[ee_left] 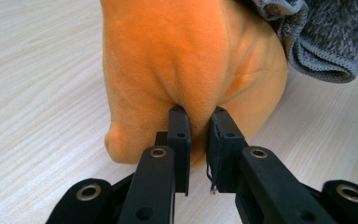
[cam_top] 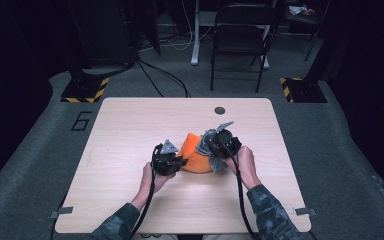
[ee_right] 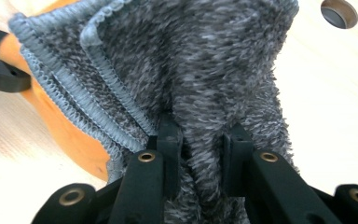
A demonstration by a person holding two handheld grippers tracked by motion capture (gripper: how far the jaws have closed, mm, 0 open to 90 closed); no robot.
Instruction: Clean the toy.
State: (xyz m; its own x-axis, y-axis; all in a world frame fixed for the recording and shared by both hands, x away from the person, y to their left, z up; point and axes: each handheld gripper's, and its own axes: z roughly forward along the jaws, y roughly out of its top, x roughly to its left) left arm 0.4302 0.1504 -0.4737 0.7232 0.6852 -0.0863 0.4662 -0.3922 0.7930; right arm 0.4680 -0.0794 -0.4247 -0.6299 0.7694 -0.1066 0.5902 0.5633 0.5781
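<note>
The left gripper [ee_left: 199, 122] is pinching a fold of the orange plush [ee_left: 177, 60] between its fingers. The right gripper [ee_right: 200, 133] is clamping its fingers on the grey fuzzy cloth [ee_right: 191, 60], which is lying against the plush on the counter [cam_top: 130, 125].

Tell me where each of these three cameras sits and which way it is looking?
High view: above the person's side, looking forward and down at the table; forearms, hands and both tools show.
Left gripper view: rides the left tool, looking along its jaws, pinched on the orange plush.
Right gripper view: rides the right tool, jaws clamped on the grey cloth.
Shared: plush and cloth appear in all three.
</note>
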